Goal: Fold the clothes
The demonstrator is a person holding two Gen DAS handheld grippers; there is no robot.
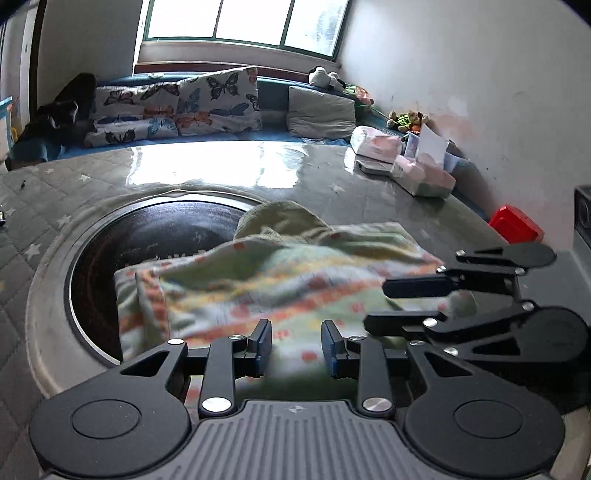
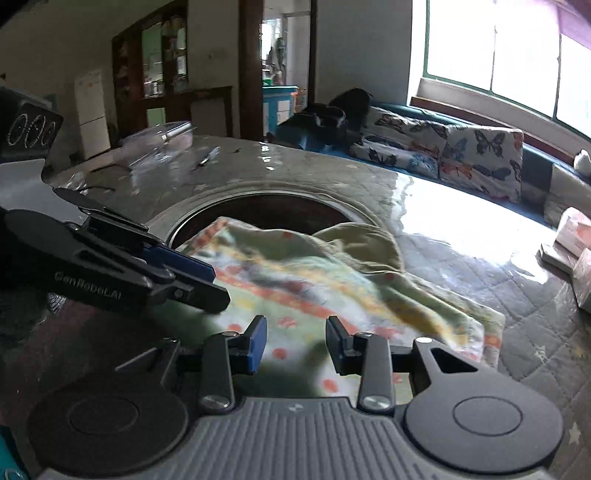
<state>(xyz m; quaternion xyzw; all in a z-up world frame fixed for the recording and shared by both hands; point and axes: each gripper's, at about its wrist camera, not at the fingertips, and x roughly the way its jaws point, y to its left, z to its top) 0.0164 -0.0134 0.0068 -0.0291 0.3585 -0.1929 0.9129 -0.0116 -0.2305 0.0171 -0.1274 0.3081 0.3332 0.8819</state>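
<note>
Glossy quilted grey surface (image 1: 369, 192) | pastel printed garment (image 1: 280, 280) partly folded, rumpled | your left gripper (image 1: 295, 345) and right gripper (image 2: 295, 343) fingers released | smoothing, final folds left.

Pale green garment (image 1: 280, 284) – orange-striped, crumpled, half folded on table.

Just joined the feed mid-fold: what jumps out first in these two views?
A pale green garment with orange and yellow patterned bands lies rumpled mid-table, draped partly over a dark round recess in the table. Both tongs hover at its near edge, left tongs and right tongs, jaws apart with cloth showing between them. Behind, butterfly-print cushions line a bench under a bright window.
</note>
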